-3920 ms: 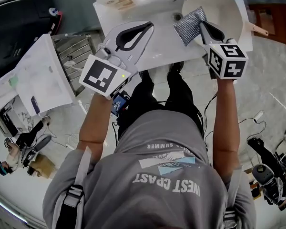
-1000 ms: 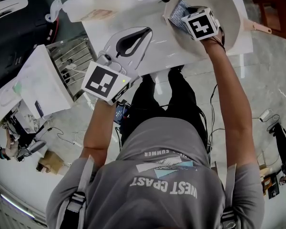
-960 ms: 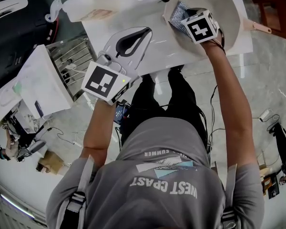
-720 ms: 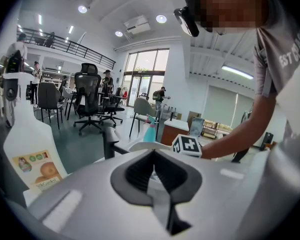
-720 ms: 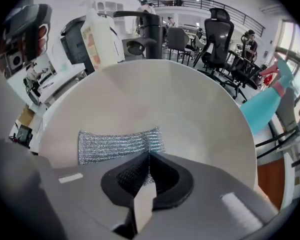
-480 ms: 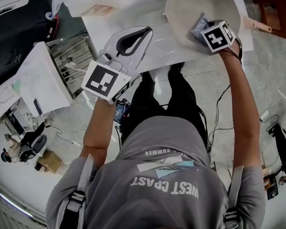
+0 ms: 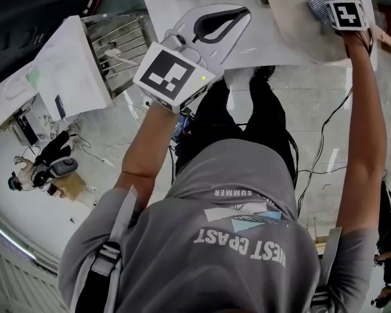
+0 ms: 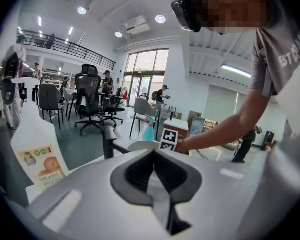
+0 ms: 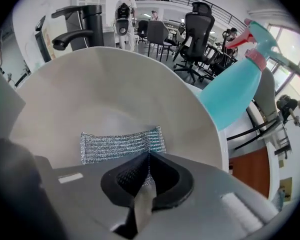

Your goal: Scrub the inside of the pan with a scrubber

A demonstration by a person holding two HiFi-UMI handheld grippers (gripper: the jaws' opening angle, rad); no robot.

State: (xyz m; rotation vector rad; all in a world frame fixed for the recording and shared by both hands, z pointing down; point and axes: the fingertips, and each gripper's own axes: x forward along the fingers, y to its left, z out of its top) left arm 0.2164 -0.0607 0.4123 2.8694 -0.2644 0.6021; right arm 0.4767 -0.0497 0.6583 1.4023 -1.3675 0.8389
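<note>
— Where can we pass?
— Across the bare pan (image 9: 115, 84) wall, left of and above the scrubber (image 9: 121, 145).
— What hems us in?
— The tap (image 9: 94, 24) behind the far rim, and the spray bottle (image 9: 235, 94) just beside the right rim.

The top edge crops the pan (image 7: 296, 25), and the right tool (image 9: 149, 159) perhaps hides half the scrubber (image 9: 120, 145).
</note>
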